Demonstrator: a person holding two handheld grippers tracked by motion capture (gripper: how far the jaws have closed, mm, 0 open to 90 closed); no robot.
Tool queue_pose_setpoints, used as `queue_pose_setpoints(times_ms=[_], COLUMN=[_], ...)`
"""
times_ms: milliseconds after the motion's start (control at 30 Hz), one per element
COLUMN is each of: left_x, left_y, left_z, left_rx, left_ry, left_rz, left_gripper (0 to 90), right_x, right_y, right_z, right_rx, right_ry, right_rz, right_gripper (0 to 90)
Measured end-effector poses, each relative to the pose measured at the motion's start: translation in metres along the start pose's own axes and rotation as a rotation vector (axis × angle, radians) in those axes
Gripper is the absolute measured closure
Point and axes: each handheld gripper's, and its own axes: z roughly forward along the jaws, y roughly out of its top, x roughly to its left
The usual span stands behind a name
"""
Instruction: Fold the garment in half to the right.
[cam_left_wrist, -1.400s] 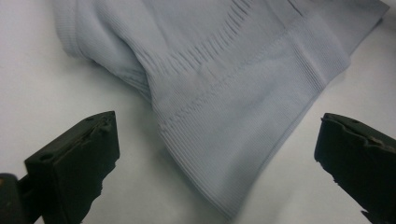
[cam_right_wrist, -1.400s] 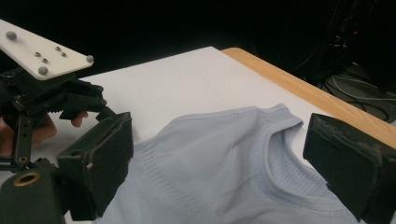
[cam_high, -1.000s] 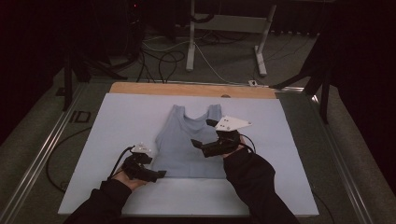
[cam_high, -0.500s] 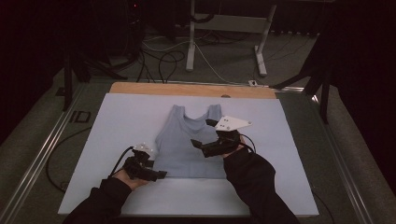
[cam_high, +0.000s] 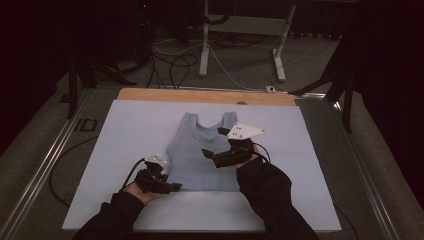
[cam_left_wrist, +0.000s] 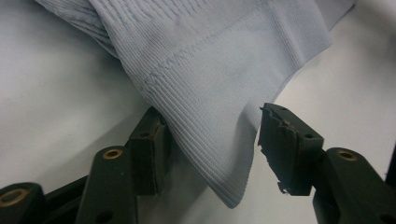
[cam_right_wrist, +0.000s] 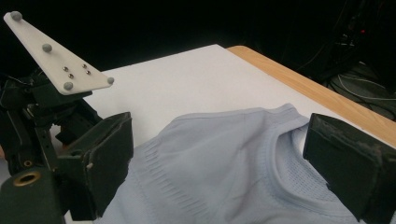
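— Where does the left gripper (cam_left_wrist: 212, 154) stand, and how are its jaws?

— Its two black jaws are spread wide. Between them hangs a bottom corner of the light blue ribbed tank top (cam_left_wrist: 219, 79): the cloth lies against the inner face of the jaw on the left of the left gripper view and stands apart from the jaw on the right, so nothing is clamped. From the high view the left gripper (cam_high: 167, 186) sits at the tank top's near-left hem corner, with the person's left hand (cam_high: 137, 191) behind it.

— And the right gripper?

— In the right gripper view the right gripper (cam_right_wrist: 219, 163) is also wide apart, one jaw on each side of the tank top's upper half, with the neckline and a shoulder strap ahead of it. Whether the jaws touch the cloth I cannot tell. In the high view the right gripper (cam_high: 214, 144) is over the tank top's right side, just below the armhole, its grey three-cornered plate (cam_high: 244, 132) on top and the right hand (cam_high: 247, 159) behind.

— Where is the tank top itself?

— The tank top (cam_high: 197, 157) lies flat, straps pointing away from the person, in the middle of the white board (cam_high: 300, 150). Beyond the tank top, a wooden table edge (cam_high: 200, 95) shows past the board's far side, and farther still cables (cam_high: 170, 62) trail over the floor by a white stand (cam_high: 240, 30).
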Motion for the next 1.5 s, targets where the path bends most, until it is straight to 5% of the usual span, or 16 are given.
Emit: queue_pose_setpoints(times_ms=[233,433,767,1500], left_x=[0.001,0.001,-0.006,-0.010], left_y=[0.005,0.002,0.000,-0.002], left_z=[-0.001,0.004,0.006,-0.003], left_rx=[-0.019,0.005,0.047,-0.030], left_ry=[0.001,0.030,0.023,-0.002], left_rz=[-0.050,-0.077,-0.034,-0.062], left_gripper=[46.3,62.3,81.5,84.5], right_x=[0.003,0.002,0.002,-0.023], right_y=[-0.001,-0.002,0.000,0.021], right_z=[0.004,0.005,0.014,0.073], right_rx=[0.007,0.005,0.010,0.068], right_ry=[0.003,0.006,0.003,-0.012], right_rz=[0.001,-0.003,0.006,0.028], right_gripper=[8.6,8.6,8.6,8.6])
